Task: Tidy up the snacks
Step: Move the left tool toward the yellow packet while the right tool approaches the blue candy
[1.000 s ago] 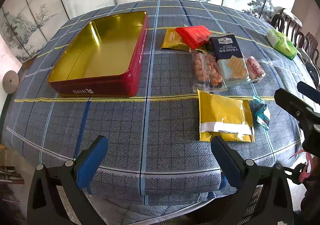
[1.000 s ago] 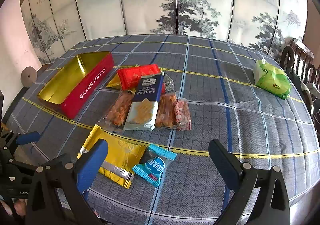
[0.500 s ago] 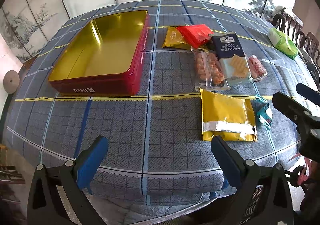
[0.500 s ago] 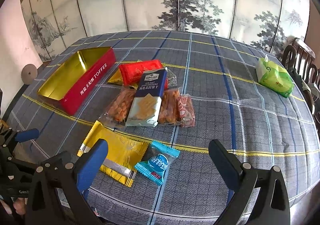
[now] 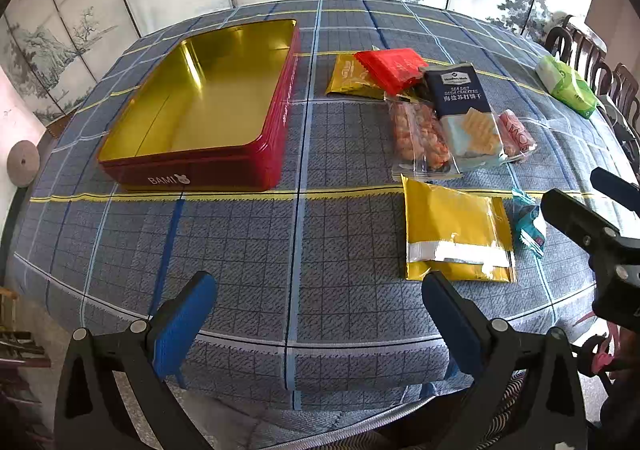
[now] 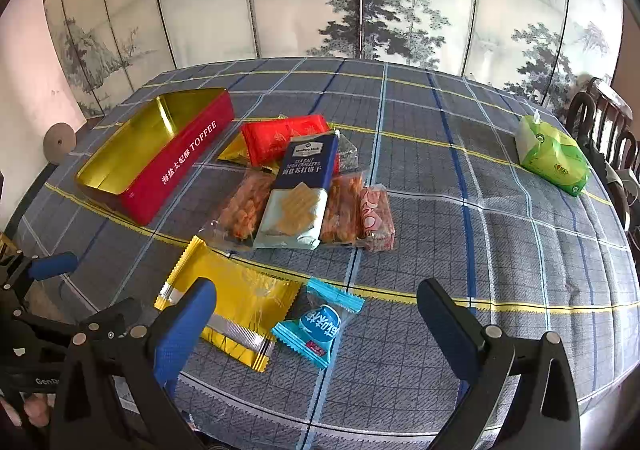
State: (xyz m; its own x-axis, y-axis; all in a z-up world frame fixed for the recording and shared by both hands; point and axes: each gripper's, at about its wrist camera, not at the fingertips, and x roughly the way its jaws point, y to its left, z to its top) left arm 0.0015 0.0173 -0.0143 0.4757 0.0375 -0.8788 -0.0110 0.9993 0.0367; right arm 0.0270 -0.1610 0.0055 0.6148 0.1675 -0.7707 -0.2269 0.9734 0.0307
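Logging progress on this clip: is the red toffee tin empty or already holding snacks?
Empty. The red tin shows only bare gold floor, lid off; every snack lies outside it on the tablecloth.

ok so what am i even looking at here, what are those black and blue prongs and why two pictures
Those prongs are two hand-held grasping tools; a person holds one in each hand. Each carries a camera looking along its fingers, hence two pictures. One shows the left tool, the other the right tool. Both are open and hold nothing. On the checked tablecloth lie an empty red tin, a big yellow packet, a small blue packet, a cracker pack atop clear snack bags, a red packet and a green tissue pack.
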